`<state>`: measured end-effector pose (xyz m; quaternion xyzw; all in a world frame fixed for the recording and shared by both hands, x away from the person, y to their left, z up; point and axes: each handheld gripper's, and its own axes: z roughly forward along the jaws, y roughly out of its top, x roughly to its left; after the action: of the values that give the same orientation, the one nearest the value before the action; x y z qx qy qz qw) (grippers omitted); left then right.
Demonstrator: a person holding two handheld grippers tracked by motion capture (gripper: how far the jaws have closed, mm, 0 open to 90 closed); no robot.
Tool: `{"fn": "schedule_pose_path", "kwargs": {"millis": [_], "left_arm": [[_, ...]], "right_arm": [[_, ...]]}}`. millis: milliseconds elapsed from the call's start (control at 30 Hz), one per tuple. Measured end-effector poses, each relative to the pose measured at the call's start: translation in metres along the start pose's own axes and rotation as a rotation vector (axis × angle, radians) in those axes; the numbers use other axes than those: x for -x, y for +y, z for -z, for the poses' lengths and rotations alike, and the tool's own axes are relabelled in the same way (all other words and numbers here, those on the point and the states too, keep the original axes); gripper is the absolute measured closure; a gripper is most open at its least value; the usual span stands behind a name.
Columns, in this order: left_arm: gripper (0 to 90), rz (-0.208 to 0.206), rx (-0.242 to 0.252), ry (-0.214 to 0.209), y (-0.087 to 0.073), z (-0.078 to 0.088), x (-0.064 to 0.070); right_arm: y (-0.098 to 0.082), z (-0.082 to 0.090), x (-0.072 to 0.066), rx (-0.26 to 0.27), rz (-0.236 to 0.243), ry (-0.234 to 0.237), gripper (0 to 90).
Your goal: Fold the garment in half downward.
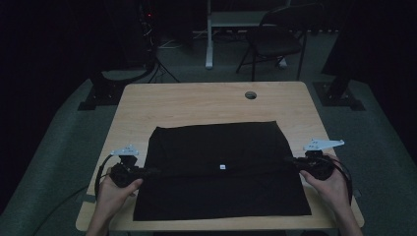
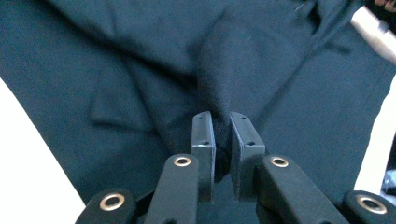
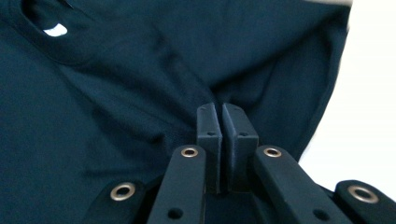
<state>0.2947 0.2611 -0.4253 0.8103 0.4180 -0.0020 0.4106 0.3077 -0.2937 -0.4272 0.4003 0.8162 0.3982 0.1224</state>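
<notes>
A: Where it lies across the near half of the tabletop [image 1: 196, 101], the black garment [image 1: 216, 147] is spread out nearly flat, its far edge straight and its near edge close to the tabletop's near rim.

B: It looks folded, too. A crease runs from left to right through its middle, level with the two grippers, and a small white tag [image 1: 222, 166] sits just on that line at the centre.

A: And how do the grippers stand?

B: The left gripper [image 1: 147, 172] is at the garment's left edge, held in the person's left hand [image 1: 114, 192]. In the left gripper view its fingers [image 2: 204, 140] are drawn close and pinch a raised ridge of the dark cloth between them.

A: The right gripper [image 1: 291, 160] mirrors it at the right edge, in the right hand [image 1: 330, 184]. In the right gripper view the fingers [image 3: 209, 133] are pressed almost together, cloth caught between them, with folds fanning away from the pinch.

B: The fabric reads as a soft knit, matte, with no print in sight. In the right gripper view the white tag shows at the far left inside a curved neckline.

A: Beyond the tabletop, a folding chair [image 1: 275, 42] stands on the floor at the far side.
</notes>
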Motion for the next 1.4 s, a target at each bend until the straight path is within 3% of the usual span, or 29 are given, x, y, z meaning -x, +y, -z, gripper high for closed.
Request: {"fn": "schedule_pose_path", "kwargs": {"millis": [167,333,433,667,1000,1400], "left_arm": [[82.0,0.026,-0.026,0.004,-0.012,-0.009,-0.004],[81.4,0.02,-0.03,0.014,-0.013,-0.012,-0.004],[80.9,0.024,-0.02,0.006,-0.015,-0.012,-0.006],[80.5,0.04,-0.003,-0.003,-0.015,-0.013,-0.009],[80.3,0.02,-0.01,0.056,-0.002,-0.019,-0.012],[79.2,0.04,0.008,0.101,0.019,-0.03,-0.028]], "right_arm": [[-0.015,-0.012,-0.002,-0.037,-0.016,0.02,85.8],[-0.015,-0.014,-0.005,-0.06,0.005,0.002,85.6],[-0.013,-0.014,-0.011,-0.076,0.034,-0.036,85.6],[-0.013,-0.015,-0.011,-0.071,0.009,-0.033,85.5],[-0.009,-0.019,-0.01,-0.074,0.025,-0.056,85.0],[0.007,-0.035,0.003,-0.063,0.033,-0.105,83.7]]}}
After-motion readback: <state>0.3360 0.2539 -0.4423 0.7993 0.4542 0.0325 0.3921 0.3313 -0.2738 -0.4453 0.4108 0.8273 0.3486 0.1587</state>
